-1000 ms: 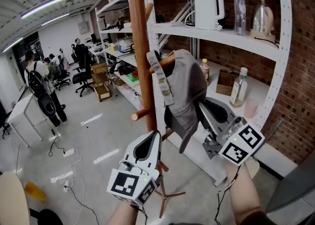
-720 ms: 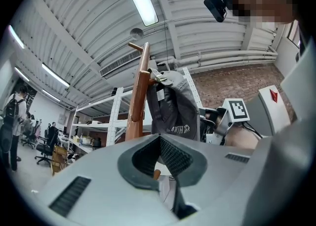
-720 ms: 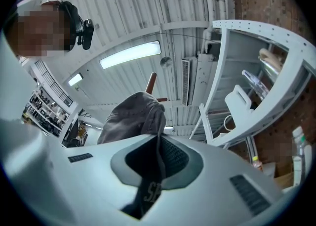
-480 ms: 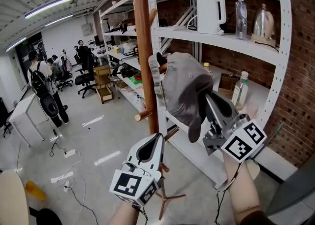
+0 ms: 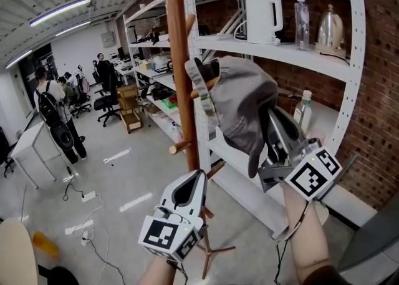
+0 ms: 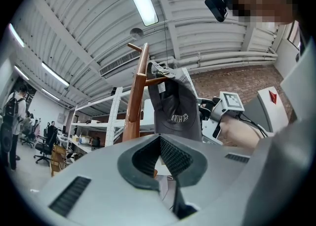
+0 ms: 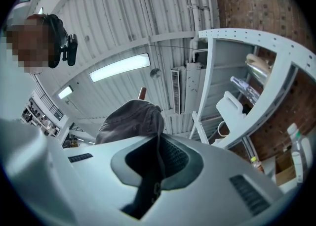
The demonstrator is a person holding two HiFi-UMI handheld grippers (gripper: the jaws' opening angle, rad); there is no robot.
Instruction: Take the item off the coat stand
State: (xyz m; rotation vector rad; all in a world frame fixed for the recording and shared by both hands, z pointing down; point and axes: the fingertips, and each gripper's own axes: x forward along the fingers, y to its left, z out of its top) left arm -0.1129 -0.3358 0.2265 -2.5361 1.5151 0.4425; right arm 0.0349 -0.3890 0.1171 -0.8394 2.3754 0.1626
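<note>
cap print: short white word on the grey cap (image 6: 174, 111), just right of the coat stand (image 6: 136, 106); too blurred to read
lower marker cube (image 5: 163, 234), below-left of the coat stand: black-and-white square code, no letters
right marker cube (image 5: 313, 178), right of the coat stand: same kind of code, no letters
bottle (image 5: 303, 19), shelf right of the coat stand: label too small to read

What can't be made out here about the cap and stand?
- Whether cap strap is off the peg: head view, fabric covers the peg's tip.
- Coat stand top: head view, cut off by upper edge.
- Stand's feet: head view, left gripper partly hides them.
- Cap's print: left gripper view, too small.
</note>
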